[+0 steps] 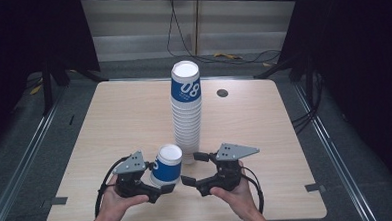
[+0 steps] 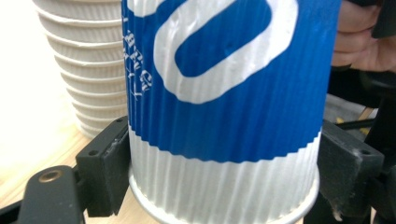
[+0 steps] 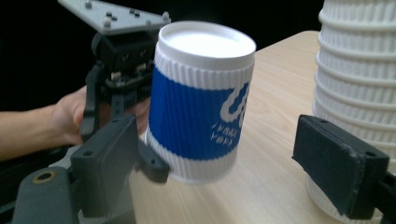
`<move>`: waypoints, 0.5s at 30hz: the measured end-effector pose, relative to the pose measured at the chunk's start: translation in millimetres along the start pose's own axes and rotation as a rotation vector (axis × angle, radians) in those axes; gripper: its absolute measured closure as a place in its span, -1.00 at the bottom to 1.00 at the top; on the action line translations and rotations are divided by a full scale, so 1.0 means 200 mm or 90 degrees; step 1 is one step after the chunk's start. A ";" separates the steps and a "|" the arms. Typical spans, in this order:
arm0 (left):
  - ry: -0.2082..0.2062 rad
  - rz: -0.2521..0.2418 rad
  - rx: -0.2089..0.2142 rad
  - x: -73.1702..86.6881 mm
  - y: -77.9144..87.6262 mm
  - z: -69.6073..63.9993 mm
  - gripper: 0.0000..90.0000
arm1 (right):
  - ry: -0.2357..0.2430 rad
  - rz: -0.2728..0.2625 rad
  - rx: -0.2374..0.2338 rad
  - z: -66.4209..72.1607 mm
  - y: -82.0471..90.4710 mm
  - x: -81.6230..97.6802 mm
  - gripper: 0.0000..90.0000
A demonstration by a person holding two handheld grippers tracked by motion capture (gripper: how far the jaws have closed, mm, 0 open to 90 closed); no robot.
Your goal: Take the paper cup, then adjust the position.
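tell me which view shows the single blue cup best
The right gripper view: the single blue cup shows whole, tilted, clamped near its base by the left gripper. The left gripper view crops it; the high view shows it small.

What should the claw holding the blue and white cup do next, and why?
Probably lift the single cup toward the top of the tall cup stack. The left claw is shut on it upside down, just like the stacked cups, and it hangs off the table right beside the stack. The right claw is open, holding nothing.
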State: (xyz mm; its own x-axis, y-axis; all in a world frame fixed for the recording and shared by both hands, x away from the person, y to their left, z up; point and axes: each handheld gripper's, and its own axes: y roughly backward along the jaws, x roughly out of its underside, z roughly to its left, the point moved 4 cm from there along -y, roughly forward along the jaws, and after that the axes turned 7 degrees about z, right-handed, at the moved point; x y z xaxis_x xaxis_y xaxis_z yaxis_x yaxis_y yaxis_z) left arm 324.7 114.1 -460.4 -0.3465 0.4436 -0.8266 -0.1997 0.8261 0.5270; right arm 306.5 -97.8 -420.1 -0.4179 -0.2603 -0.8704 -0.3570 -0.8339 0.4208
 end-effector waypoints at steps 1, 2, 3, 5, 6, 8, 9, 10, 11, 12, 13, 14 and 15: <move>0.001 0.003 -0.001 0.00 0.01 0.00 -0.62 | 0.000 0.008 -0.004 0.00 0.00 0.01 -0.66; 0.004 0.005 -0.002 0.00 0.01 0.01 -0.62 | 0.000 0.008 -0.004 0.00 0.00 0.01 -0.66; 0.003 0.008 -0.004 0.00 0.02 0.02 -0.62 | 0.002 0.011 -0.006 0.00 0.00 0.02 -0.65; 0.006 0.008 -0.001 -0.01 0.03 0.02 -0.62 | 0.001 0.021 -0.005 0.00 0.00 0.03 -0.64; 0.006 0.011 0.000 0.00 0.03 0.03 -0.62 | 0.001 0.023 -0.005 0.00 0.00 0.03 -0.64; 0.003 0.017 -0.004 0.00 0.03 0.04 -0.62 | 0.004 0.032 -0.002 0.00 0.01 0.04 -0.63; 0.003 0.024 -0.006 0.01 0.03 0.05 -0.62 | 0.004 0.035 -0.001 0.00 0.01 0.04 -0.62; 0.000 0.034 -0.009 0.02 0.02 0.05 -0.62 | 0.006 0.038 -0.002 -0.01 0.02 0.04 -0.62; -0.002 0.043 -0.011 0.02 0.02 0.05 -0.62 | 0.007 0.048 -0.002 -0.01 0.02 0.05 -0.61; -0.011 0.053 -0.015 0.02 0.02 0.06 -0.62 | 0.008 0.053 0.000 -0.02 0.02 0.06 -0.61; -0.020 0.067 -0.009 0.03 0.02 0.05 -0.62 | 0.009 0.061 0.000 -0.02 0.02 0.06 -0.60; -0.023 0.075 0.003 0.03 0.01 0.05 -0.62 | 0.011 0.069 -0.002 -0.03 0.02 0.07 -0.58; -0.034 0.086 0.005 0.03 0.02 0.05 -0.62 | 0.013 0.075 -0.003 -0.03 0.01 0.08 -0.58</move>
State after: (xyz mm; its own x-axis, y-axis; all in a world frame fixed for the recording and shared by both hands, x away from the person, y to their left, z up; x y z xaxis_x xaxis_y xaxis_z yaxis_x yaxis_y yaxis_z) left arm 330.6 122.6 -465.1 -0.3210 0.5685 -0.7575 -0.1473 0.7601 0.6329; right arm 303.4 -107.0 -434.4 -0.4396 -0.3662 -0.8201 -0.3023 -0.7995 0.5191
